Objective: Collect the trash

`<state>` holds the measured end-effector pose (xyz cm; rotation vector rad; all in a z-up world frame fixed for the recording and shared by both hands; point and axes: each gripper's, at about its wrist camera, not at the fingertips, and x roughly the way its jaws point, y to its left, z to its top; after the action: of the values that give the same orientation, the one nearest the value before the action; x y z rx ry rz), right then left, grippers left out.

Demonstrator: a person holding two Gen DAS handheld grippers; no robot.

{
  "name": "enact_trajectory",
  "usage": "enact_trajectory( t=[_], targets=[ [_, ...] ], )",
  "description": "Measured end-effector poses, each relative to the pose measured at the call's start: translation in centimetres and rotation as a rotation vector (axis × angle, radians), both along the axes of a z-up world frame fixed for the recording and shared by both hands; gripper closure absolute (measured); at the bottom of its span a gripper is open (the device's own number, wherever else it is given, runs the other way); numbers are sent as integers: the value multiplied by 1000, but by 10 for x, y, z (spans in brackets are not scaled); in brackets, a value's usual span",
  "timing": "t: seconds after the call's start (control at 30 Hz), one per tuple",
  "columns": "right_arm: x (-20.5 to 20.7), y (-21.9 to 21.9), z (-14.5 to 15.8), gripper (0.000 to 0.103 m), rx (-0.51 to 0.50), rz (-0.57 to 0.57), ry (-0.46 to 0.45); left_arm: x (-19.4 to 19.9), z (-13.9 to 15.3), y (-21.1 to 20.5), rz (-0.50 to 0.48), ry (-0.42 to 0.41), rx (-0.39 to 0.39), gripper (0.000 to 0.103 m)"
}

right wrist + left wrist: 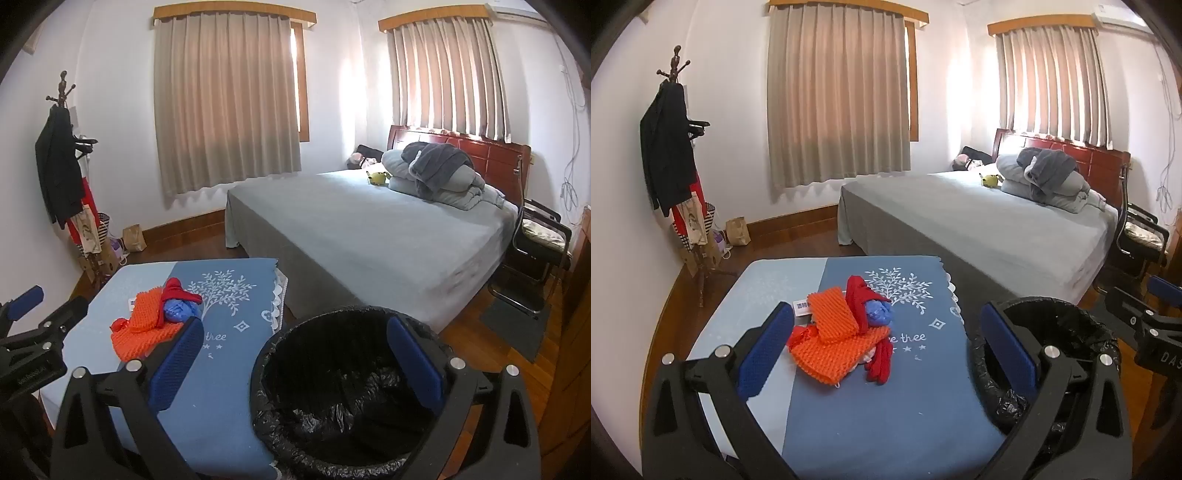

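Both tongs, left [882, 349] and right [295, 363], wide, empty. Orange netting [831, 341] mid-tabletop [886, 413] half hides blue wad [881, 314]; bin [343, 391] bottom cut off.

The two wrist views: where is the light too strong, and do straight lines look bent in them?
Left wrist view: the white wall strip between the beige pleated curtains is blown out by daylight; the wooden pelmet above bows from fisheye distortion. Right wrist view: the same wall patch glares, the black-lined round trash bin stays dark inside, and corners are vignetted.
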<state>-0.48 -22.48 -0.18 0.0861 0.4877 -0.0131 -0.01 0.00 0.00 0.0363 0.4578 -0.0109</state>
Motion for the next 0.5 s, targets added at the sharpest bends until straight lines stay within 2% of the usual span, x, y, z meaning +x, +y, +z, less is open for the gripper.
enact_trajectory(
  t=[0.5],
  targets=[
    [0,1,0,6,-2,0,3,0,0,0,3,-2,1,5]
  ],
)
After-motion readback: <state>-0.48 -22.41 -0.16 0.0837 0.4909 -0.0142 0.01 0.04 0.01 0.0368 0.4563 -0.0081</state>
